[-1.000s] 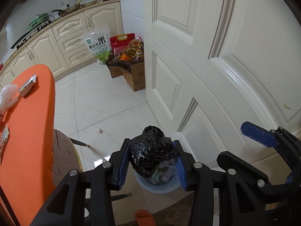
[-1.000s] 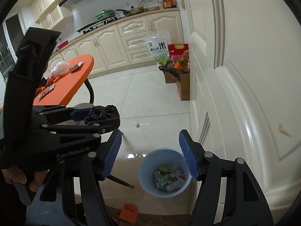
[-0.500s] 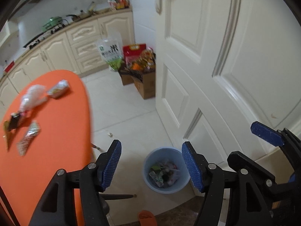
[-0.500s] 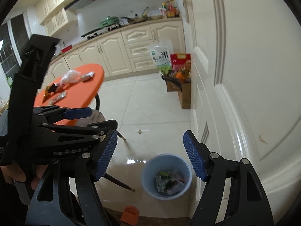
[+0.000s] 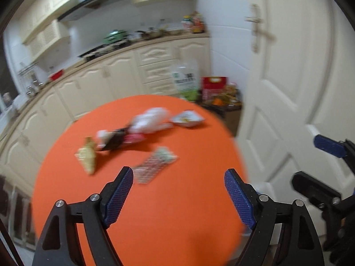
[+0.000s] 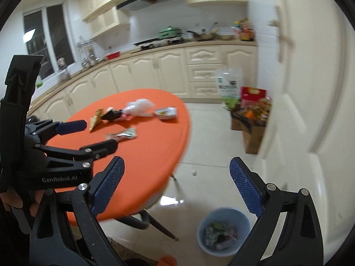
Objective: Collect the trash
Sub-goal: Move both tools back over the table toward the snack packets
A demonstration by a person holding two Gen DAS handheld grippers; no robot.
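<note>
Several pieces of trash lie on the round orange table (image 5: 155, 199): a checkered wrapper (image 5: 154, 165), a yellow wrapper (image 5: 87, 158), a dark wrapper (image 5: 115, 140), a clear plastic bag (image 5: 150, 120) and a silver packet (image 5: 187, 118). My left gripper (image 5: 178, 196) is open and empty, above the table's near part. My right gripper (image 6: 177, 186) is open and empty, over the floor beside the table (image 6: 150, 155). The blue bin (image 6: 223, 232) with trash in it stands on the floor below it. The left gripper (image 6: 93, 135) shows open at the left of the right wrist view.
A white door (image 5: 299, 77) stands at the right, close to the bin. A cardboard box of groceries (image 6: 253, 119) and a rice bag (image 6: 229, 86) sit by the cream cabinets (image 6: 155, 73). An orange slipper (image 6: 166, 261) lies on the floor by the bin.
The left gripper let go of the black bag over the bin, opened, then swung up and left over the orange table. The right gripper tilted up and stayed open.
</note>
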